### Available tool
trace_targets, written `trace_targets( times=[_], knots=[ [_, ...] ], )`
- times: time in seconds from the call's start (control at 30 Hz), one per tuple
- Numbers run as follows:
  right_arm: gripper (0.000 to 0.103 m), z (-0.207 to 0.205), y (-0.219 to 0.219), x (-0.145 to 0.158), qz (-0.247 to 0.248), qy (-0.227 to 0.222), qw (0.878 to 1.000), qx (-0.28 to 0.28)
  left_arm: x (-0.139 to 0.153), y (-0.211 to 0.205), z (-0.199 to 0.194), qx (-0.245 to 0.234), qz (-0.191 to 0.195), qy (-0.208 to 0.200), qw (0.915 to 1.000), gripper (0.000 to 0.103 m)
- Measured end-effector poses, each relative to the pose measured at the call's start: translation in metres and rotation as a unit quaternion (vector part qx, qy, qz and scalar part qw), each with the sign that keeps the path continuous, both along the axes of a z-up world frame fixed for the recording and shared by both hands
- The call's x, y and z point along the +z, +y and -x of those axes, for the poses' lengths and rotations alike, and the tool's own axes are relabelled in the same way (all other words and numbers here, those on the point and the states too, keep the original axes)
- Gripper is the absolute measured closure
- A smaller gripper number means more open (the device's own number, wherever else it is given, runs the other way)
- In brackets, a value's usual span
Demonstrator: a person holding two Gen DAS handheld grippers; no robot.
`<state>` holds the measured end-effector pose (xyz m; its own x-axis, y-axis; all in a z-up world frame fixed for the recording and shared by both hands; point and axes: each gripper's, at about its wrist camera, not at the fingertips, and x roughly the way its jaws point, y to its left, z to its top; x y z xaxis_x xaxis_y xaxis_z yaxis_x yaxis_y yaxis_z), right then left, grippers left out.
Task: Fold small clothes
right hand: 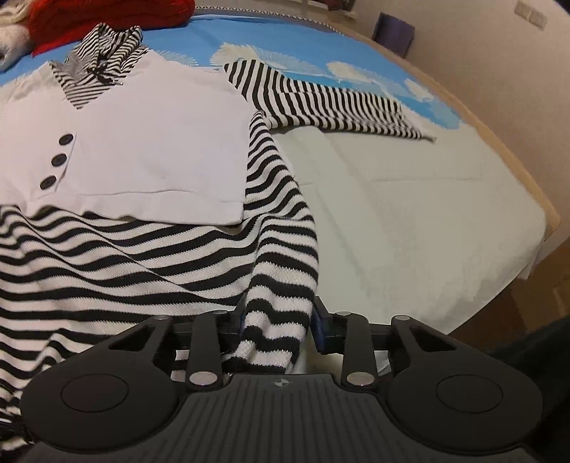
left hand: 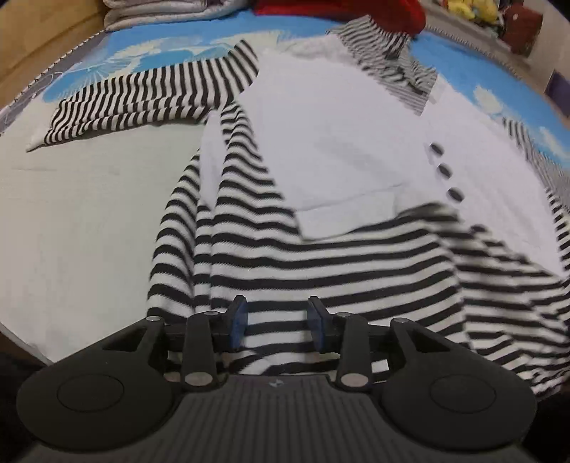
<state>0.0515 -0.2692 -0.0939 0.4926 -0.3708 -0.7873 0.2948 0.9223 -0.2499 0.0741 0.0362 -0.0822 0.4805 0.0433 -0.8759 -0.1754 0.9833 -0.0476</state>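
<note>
A black-and-white striped sweater [left hand: 320,256] with a white vest front and three dark buttons [left hand: 443,169] lies face up on the bed; it also shows in the right wrist view [right hand: 142,249]. Its hem is lifted and rucked toward the cameras. My left gripper [left hand: 278,317] has its jaws apart, with the left hem corner between the pads. My right gripper [right hand: 281,317] has its jaws apart around the bunched right hem corner [right hand: 278,320]. One sleeve [left hand: 142,99] stretches out to the left, the other [right hand: 331,103] to the right.
The bed has a pale sheet [left hand: 89,213] and a blue patterned cover [right hand: 285,39]. A red garment [right hand: 107,14] and folded grey clothes [left hand: 156,10] lie at the far end. The bed's wooden edge [right hand: 516,156] runs at right.
</note>
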Motion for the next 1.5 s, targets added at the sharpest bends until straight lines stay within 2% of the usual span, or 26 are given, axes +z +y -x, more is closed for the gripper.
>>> trace_targets(
  times=[0.07, 0.13, 0.27, 0.37, 0.4, 0.47, 0.53, 0.57, 0.6, 0.67, 0.83, 0.97, 1.07, 1.23, 1.27, 1.33, 1.4, 1.5],
  knots=[
    [0.071, 0.000, 0.000, 0.001, 0.014, 0.002, 1.000, -0.004, 0.005, -0.001, 0.001, -0.001, 0.016, -0.007, 0.9998, 0.062],
    [0.071, 0.001, 0.002, 0.006, 0.018, -0.008, 1.000, -0.004, 0.008, -0.003, 0.001, -0.006, 0.013, -0.015, 0.9998, 0.061],
    [0.069, 0.014, 0.022, 0.032, 0.044, -0.090, 0.994, 0.045, 0.011, -0.005, 0.000, -0.008, 0.016, -0.024, 0.9995, 0.061],
    [0.060, 0.021, 0.032, 0.043, 0.023, -0.135, 0.986, 0.089, 0.007, -0.004, -0.005, -0.009, 0.022, -0.018, 0.9996, 0.061],
    [0.059, 0.021, 0.033, 0.042, 0.008, -0.134, 0.986, 0.097, 0.004, -0.003, -0.006, -0.009, 0.027, -0.010, 0.9996, 0.061],
    [0.054, 0.016, 0.030, 0.032, -0.043, -0.100, 0.989, 0.101, -0.005, -0.001, -0.008, -0.006, 0.042, 0.017, 0.9989, 0.058],
    [0.054, 0.010, 0.024, 0.012, -0.096, -0.029, 0.991, 0.091, -0.013, 0.002, -0.008, 0.002, 0.061, 0.039, 0.9974, 0.057],
    [0.054, 0.006, 0.023, 0.004, -0.098, 0.001, 0.992, 0.085, -0.011, 0.002, -0.007, -0.001, 0.055, 0.034, 0.9979, 0.057],
    [0.054, 0.006, 0.023, -0.003, -0.090, 0.019, 0.992, 0.080, -0.008, -0.001, -0.007, -0.006, 0.044, 0.028, 0.9986, 0.057],
    [0.054, 0.007, 0.025, -0.001, -0.084, 0.013, 0.993, 0.083, -0.001, -0.005, -0.006, -0.015, 0.031, 0.008, 0.9994, 0.056],
    [0.054, 0.007, 0.036, 0.025, -0.079, -0.039, 0.991, 0.103, 0.023, -0.010, -0.006, -0.021, 0.013, -0.048, 0.9985, 0.056],
    [0.054, 0.005, 0.036, 0.059, -0.104, -0.091, 0.983, 0.117, 0.049, -0.011, -0.005, -0.019, -0.001, -0.105, 0.9943, 0.056],
    [0.054, 0.002, 0.036, 0.093, -0.093, -0.140, 0.976, 0.137, 0.065, -0.014, -0.003, -0.019, -0.021, -0.152, 0.9880, 0.056],
    [0.051, -0.015, 0.028, 0.147, -0.074, -0.220, 0.958, 0.170, 0.087, -0.021, 0.001, -0.023, -0.022, -0.207, 0.9779, 0.055],
    [0.049, -0.021, 0.025, 0.154, -0.071, -0.231, 0.954, 0.176, 0.093, -0.023, 0.001, -0.023, -0.022, -0.216, 0.9759, 0.053],
    [0.048, -0.032, 0.018, 0.166, -0.066, -0.252, 0.947, 0.189, 0.105, -0.022, 0.002, -0.018, -0.023, -0.227, 0.9734, 0.035],
    [0.048, -0.043, 0.014, 0.170, -0.053, -0.262, 0.941, 0.208, 0.116, -0.019, -0.003, -0.011, -0.035, -0.232, 0.9721, 0.027],
    [0.048, -0.053, 0.006, 0.169, -0.036, -0.268, 0.938, 0.216, 0.132, -0.009, -0.022, -0.020, -0.034, -0.237, 0.9708, 0.026]
  ],
)
